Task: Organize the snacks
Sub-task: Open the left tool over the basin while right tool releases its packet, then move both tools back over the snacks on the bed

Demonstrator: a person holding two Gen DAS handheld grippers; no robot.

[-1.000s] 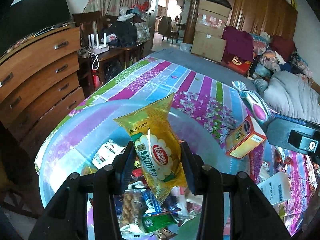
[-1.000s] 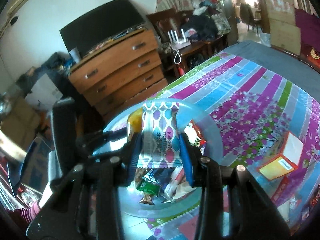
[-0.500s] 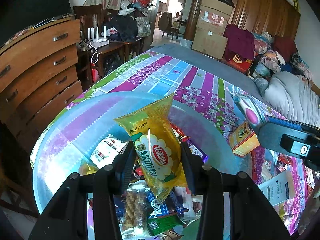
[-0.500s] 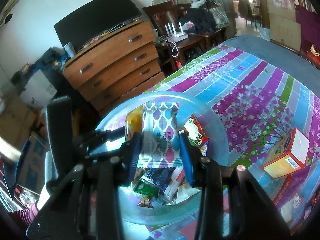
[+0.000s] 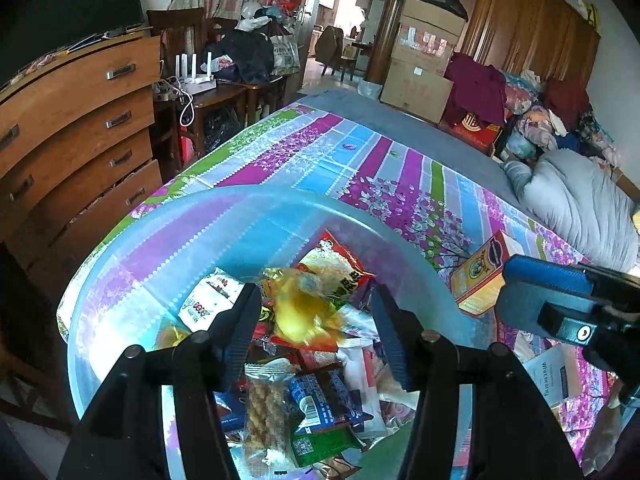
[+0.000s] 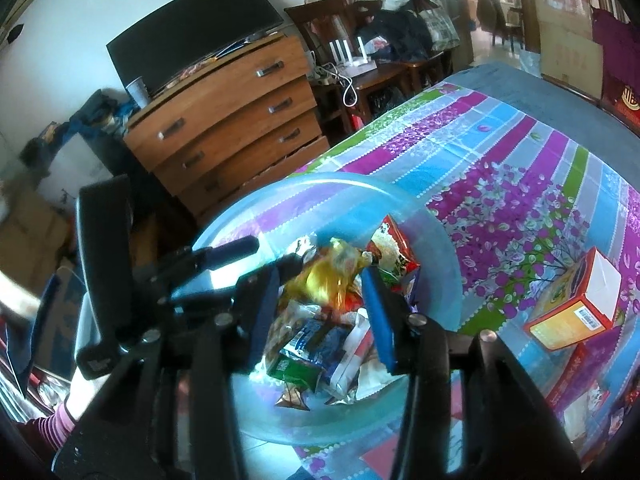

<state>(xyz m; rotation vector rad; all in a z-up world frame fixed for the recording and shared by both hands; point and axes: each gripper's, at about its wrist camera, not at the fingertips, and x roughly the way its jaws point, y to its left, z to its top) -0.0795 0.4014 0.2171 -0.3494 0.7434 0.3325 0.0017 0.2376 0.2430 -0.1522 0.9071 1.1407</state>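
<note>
Cluttered bedroom, wooden dresser (image 6: 224,120) under a dark TV (image 6: 192,48), striped floral bedspread (image 5: 360,160), stacked boxes (image 5: 424,60), bright doorway (image 5: 340,12), white wall (image 6: 80,20).

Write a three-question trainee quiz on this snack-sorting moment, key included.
1. True or false: the left gripper is clamped on the yellow snack packet.
2. Multiple choice: the orange box lies A) inside the blue basin, B) on the striped cloth outside the basin, C) on the wooden dresser.
3. Fill in: the right gripper holds ____.

Key: 1. False; its jaws are spread and the blurred packet is loose between them, over the snack pile. 2. B. 3. Nothing; its jaws are open above the basin.
</note>
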